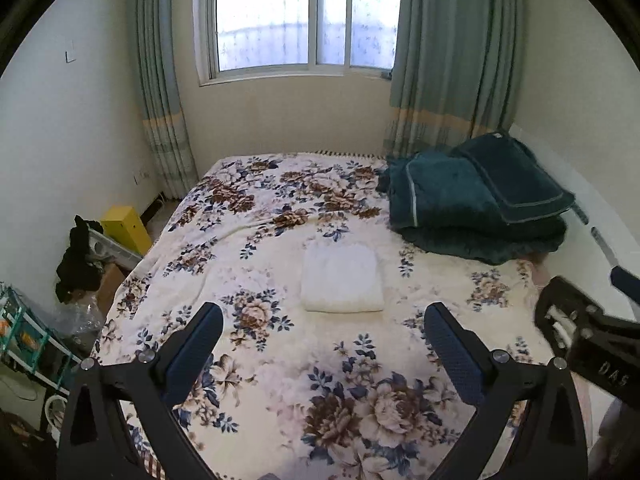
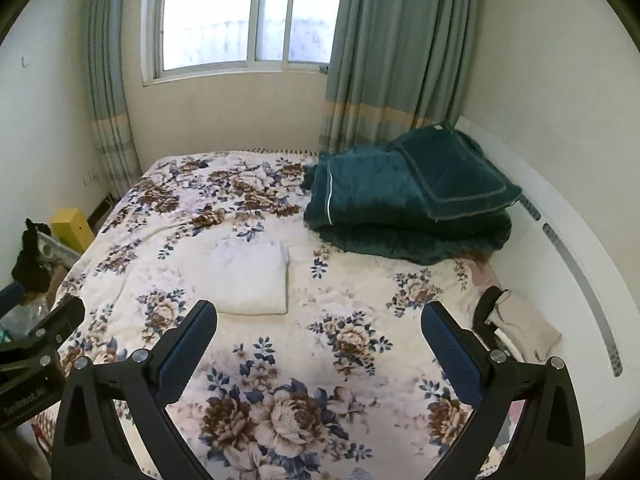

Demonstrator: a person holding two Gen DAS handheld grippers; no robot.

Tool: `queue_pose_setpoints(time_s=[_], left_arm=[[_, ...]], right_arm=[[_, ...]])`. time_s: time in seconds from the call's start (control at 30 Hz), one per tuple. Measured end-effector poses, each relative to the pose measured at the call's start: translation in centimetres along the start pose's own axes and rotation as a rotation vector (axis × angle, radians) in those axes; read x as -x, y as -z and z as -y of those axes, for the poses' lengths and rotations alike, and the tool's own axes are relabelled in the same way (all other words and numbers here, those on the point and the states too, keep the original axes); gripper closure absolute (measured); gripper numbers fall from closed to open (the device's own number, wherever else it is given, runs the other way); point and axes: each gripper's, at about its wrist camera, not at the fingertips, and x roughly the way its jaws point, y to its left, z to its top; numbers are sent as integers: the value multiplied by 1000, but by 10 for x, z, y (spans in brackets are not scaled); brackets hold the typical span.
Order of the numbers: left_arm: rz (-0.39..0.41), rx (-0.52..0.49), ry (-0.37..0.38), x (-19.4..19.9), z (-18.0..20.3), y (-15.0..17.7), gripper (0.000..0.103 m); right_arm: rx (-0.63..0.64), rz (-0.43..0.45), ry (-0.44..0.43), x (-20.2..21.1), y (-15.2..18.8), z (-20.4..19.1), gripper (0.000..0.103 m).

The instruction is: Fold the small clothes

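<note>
White cloth, already folded into a neat rectangle [image 1: 342, 278], sat flat near the middle of the floral bed cover [image 1: 256, 216], so that piece looked finished to me. Going left to right: the left tongs [image 1: 322, 338] hovered over the near part of the bed, spread wide with nothing between them, well short of the white piece. The right tongs [image 2: 318, 334] were just as wide and just as empty, hanging over bare bedspread with the folded piece off to their left. Further right, by the bed's edge near the wall, lay a crumpled beige garment with a dark bit [image 2: 520, 328], and I'd guess that was the next small thing to fold. The big teal quilt [image 2: 408, 200] at the back corner was no part of it.

If that was the step, my tip would've been: bring the right tongs down on a single edge or corner of the beige piece, not a bunched handful, and carry it to open bed well apart from the white stack. Soft fabric like that sags, so pinching two corners would've kept it flat.
</note>
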Motion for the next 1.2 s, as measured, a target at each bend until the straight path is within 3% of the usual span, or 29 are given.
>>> queue_pose_setpoints(time_s=[0.23, 0.43, 1.2], left_arm=[[4, -24, -24, 42, 7, -3, 0], [-13, -18, -34, 59, 13, -4, 0], [21, 4, -62, 74, 16, -3, 0]], right_arm=[[10, 13, -35, 60, 0, 15, 0], [13, 21, -50, 85, -11, 26, 0], [25, 21, -76, 99, -20, 37, 0]])
